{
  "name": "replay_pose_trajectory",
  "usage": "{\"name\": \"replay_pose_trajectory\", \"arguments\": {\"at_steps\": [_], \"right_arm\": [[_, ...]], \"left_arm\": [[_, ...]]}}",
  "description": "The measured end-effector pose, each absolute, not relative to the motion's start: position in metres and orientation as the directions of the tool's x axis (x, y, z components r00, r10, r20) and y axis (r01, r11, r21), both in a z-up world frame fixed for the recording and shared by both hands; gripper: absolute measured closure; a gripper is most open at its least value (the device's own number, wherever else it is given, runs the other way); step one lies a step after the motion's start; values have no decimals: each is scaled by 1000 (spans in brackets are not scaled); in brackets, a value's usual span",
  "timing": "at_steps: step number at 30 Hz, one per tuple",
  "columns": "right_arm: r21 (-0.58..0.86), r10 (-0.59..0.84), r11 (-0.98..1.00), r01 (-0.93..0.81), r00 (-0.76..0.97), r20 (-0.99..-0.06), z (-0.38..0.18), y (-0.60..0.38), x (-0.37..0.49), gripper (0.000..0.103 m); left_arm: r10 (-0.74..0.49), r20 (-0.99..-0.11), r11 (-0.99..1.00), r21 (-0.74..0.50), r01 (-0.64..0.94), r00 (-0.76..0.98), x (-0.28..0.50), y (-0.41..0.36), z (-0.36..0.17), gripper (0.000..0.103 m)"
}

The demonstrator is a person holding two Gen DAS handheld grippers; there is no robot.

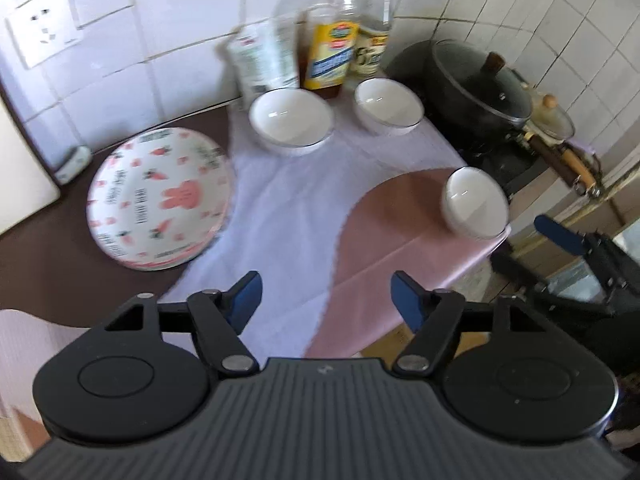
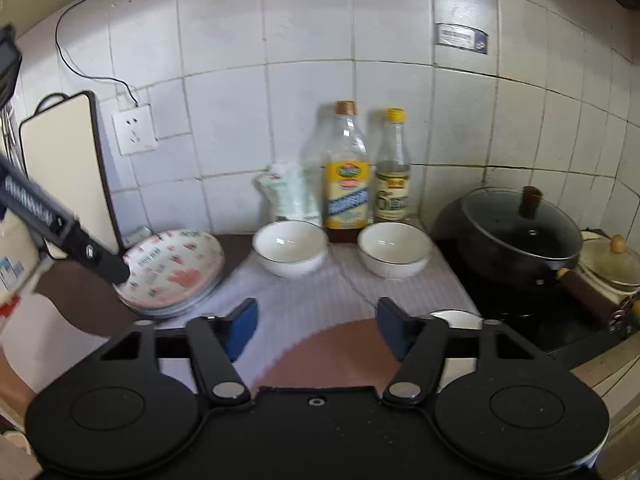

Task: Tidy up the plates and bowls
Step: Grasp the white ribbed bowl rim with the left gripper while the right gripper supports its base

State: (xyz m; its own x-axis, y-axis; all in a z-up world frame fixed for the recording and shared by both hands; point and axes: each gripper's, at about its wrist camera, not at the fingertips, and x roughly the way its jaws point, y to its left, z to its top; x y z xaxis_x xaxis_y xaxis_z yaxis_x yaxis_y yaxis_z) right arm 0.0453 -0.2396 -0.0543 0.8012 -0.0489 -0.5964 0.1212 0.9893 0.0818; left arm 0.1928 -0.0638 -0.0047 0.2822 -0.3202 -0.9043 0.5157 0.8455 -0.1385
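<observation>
Both grippers open & empty above counter; plates and bowls ahead.

L gripper (image 1: 326,298): jaws spread wide, nothing between them, hovering over the pale cloth (image 1: 292,200). Plate stack (image 1: 160,200) w/ pink rabbit print lies ahead-left of it, on the dark counter at the cloth's edge. Left bowl (image 1: 291,122) and right bowl (image 1: 388,106) stand upright farther ahead, side by side but apart, just in front of the oil bottle (image 1: 334,48). Third bowl (image 1: 476,202) sits ahead-right near the cloth's right edge, by the stove. R gripper (image 2: 318,328): jaws also wide apart, holding nothing; in the right wrist view the two bowls are straight ahead, plates ahead-left, third bowl partly hidden behind the right finger. Lidded black pot (image 2: 516,236) at right, well clear of both.
</observation>
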Motion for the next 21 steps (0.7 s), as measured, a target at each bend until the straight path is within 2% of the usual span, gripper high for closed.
{"name": "replay_pose_trajectory", "arguments": {"at_steps": [3, 7, 11, 14, 16, 21], "right_arm": [[38, -72, 992, 118, 798, -599, -71, -267, 40, 27], [-12, -88, 995, 104, 773, -628, -105, -306, 35, 27], [-4, -108, 990, 138, 760, -640, -142, -340, 27, 27], [19, -118, 985, 174, 741, -661, -171, -355, 26, 16], [16, -119, 985, 170, 751, -650, -188, -359, 26, 14], [-8, -105, 992, 130, 762, -639, -224, -359, 35, 12]], "left_arm": [[-353, -889, 843, -167, 511, 293, 185, -96, -19, 27], [-376, -875, 848, -192, 493, 306, 178, -137, -47, 17], [-369, -882, 853, -196, 483, 293, 172, -174, -76, 17], [-366, -889, 857, -207, 471, 276, 171, -195, -94, 16], [-373, -887, 858, -218, 465, 272, 172, -206, -107, 11], [-380, -891, 849, -229, 476, 248, 178, -234, -138, 11]]}}
